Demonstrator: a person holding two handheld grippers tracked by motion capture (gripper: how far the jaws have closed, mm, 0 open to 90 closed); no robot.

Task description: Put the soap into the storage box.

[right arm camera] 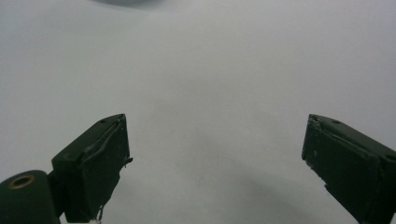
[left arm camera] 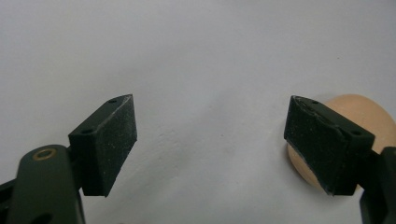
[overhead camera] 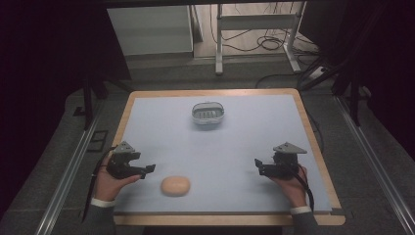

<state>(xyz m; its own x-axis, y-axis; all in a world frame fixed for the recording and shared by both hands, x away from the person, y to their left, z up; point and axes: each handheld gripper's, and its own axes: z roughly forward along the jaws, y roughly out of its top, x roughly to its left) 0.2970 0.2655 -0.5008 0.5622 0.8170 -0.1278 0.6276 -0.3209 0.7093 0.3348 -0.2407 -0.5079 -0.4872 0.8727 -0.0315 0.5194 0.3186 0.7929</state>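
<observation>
Both jaws wide | left gripper (overhead camera: 147,170) near soap (overhead camera: 176,186) | mat (overhead camera: 235,147) centre bare

A pale blue-grey mat (overhead camera: 215,147) is covering the counter (overhead camera: 313,147), whose light wood edge is showing around it. A peach-tan oval lump (overhead camera: 175,186) is lying at lower centre. A translucent grey-white slotted dish (overhead camera: 208,113) is sitting at upper centre. Both tools are showing black.

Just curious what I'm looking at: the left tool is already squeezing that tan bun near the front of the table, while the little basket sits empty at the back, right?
Not quite. The left tool is open and holds nothing; the bun lies beside it, outside one jaw, as the left gripper view shows. The basket does sit empty at the back.
</observation>
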